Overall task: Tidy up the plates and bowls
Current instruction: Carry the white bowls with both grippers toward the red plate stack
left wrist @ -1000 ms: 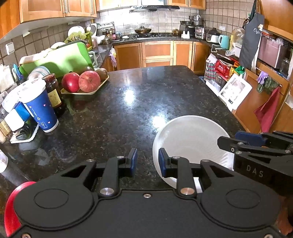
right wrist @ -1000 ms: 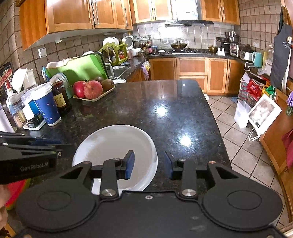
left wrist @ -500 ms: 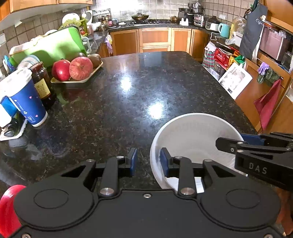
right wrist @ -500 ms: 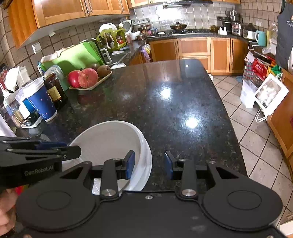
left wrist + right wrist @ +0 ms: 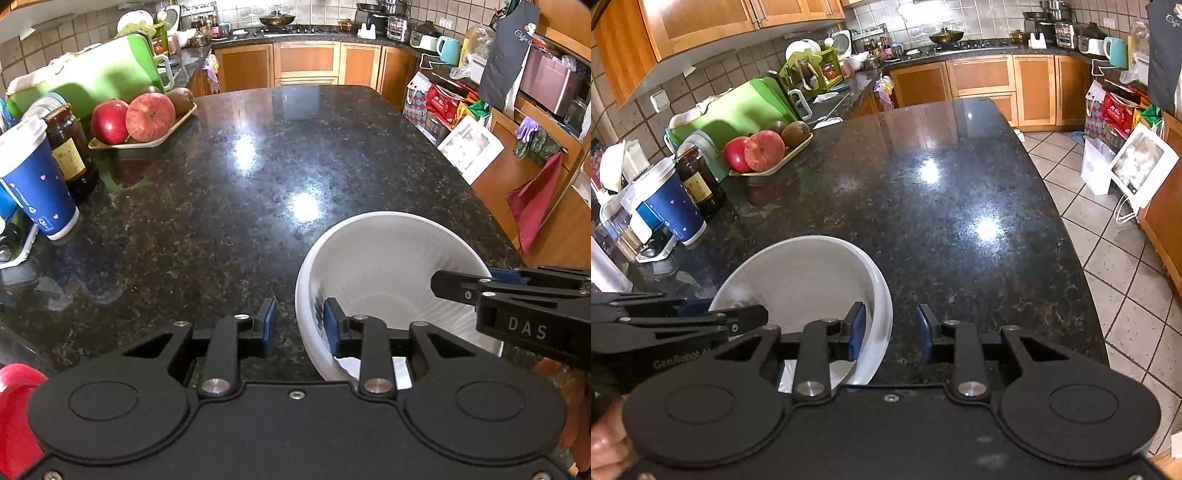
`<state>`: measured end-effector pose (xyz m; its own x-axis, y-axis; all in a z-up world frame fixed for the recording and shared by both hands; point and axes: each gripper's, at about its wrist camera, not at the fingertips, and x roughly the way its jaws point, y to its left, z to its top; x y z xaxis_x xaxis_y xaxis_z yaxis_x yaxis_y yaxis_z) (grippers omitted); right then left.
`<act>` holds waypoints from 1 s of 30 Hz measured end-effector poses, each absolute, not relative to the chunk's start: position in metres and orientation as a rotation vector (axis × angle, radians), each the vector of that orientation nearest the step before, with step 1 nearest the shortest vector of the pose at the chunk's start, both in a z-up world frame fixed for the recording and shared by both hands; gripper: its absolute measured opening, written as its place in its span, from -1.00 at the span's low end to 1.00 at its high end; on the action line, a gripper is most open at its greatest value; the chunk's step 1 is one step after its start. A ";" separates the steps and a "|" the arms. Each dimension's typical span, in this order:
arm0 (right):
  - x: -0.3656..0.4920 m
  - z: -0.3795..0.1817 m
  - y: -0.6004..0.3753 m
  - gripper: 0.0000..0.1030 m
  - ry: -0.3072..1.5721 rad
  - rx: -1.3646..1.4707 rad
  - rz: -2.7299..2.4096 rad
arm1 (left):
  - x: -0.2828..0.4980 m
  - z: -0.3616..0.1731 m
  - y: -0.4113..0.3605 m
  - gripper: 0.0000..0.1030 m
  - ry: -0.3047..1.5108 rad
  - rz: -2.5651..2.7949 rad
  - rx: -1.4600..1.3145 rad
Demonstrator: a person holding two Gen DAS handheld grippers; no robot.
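A white bowl (image 5: pixel 384 273) sits at the near edge of the dark granite counter (image 5: pixel 258 177), between my two grippers. My left gripper (image 5: pixel 300 325) is open and straddles the bowl's left rim, its right finger inside the bowl. My right gripper (image 5: pixel 892 330) is open and straddles the bowl's right rim (image 5: pixel 882 295), its left finger inside the bowl (image 5: pixel 809 277). The right gripper also shows from the side in the left wrist view (image 5: pixel 517 288). A red object (image 5: pixel 14 413) shows at the lower left, mostly hidden.
A blue paper cup (image 5: pixel 33 184), a dark jar (image 5: pixel 70 147) and a tray of apples and kiwis (image 5: pixel 140 122) stand along the counter's left side. A green cutting board (image 5: pixel 85 77) leans behind them. The counter's right edge drops to a tiled floor (image 5: pixel 1108 229).
Both grippers have dropped lower and closer to the bowl, so their fingers now straddle its rims. The bowl looks deeper and nearer. Both jaws stay open.
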<state>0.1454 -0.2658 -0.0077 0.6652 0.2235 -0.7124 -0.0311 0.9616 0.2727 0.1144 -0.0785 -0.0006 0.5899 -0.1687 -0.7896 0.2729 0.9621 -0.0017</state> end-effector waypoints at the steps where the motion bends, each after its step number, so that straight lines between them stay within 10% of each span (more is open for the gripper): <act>1: 0.146 -0.009 -0.265 -0.43 0.835 0.246 0.148 | 0.115 -0.002 -0.078 -0.20 0.910 -0.259 0.117; 30: 0.128 -0.001 -0.269 -0.65 0.780 0.217 0.297 | 0.093 0.006 -0.089 -0.50 0.963 -0.164 0.031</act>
